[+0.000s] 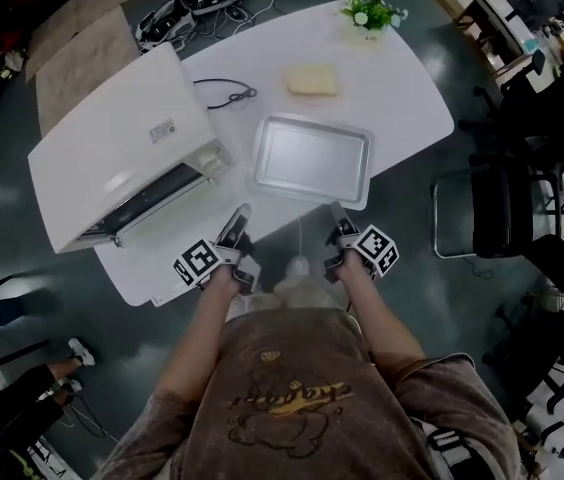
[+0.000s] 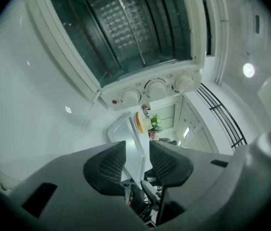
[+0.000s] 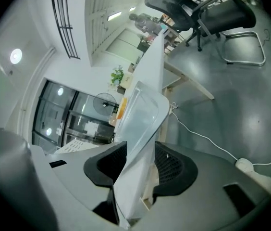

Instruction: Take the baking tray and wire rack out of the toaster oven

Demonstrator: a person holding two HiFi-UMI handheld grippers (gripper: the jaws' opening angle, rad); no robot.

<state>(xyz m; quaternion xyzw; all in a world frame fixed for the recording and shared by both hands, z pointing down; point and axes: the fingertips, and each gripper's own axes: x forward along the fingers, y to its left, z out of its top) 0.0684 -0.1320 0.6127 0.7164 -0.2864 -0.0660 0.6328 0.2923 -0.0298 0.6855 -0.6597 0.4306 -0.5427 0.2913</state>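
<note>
Leave right gripper (image 3: pixel 140 165) open, unloaded, by tray (image 1: pixel 310 158) beside oven (image 1: pixel 112 148); guide half-open, empty left gripper (image 2: pixel 138 160) squarely onto rack (image 2: pixel 128 25) inside.

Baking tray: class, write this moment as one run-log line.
tray: out, flat on table | oven: left of tray | left gripper: open, empty | right gripper: open, by tray's near corner

Tray (image 1: pixel 310 158) flat on white bench (image 1: pixel 402 98), just right of toaster oven (image 1: pixel 112 148). Left claw (image 1: pixel 234 230) and right claw (image 1: pixel 340 226) at bench's near edge, below tray.
</note>
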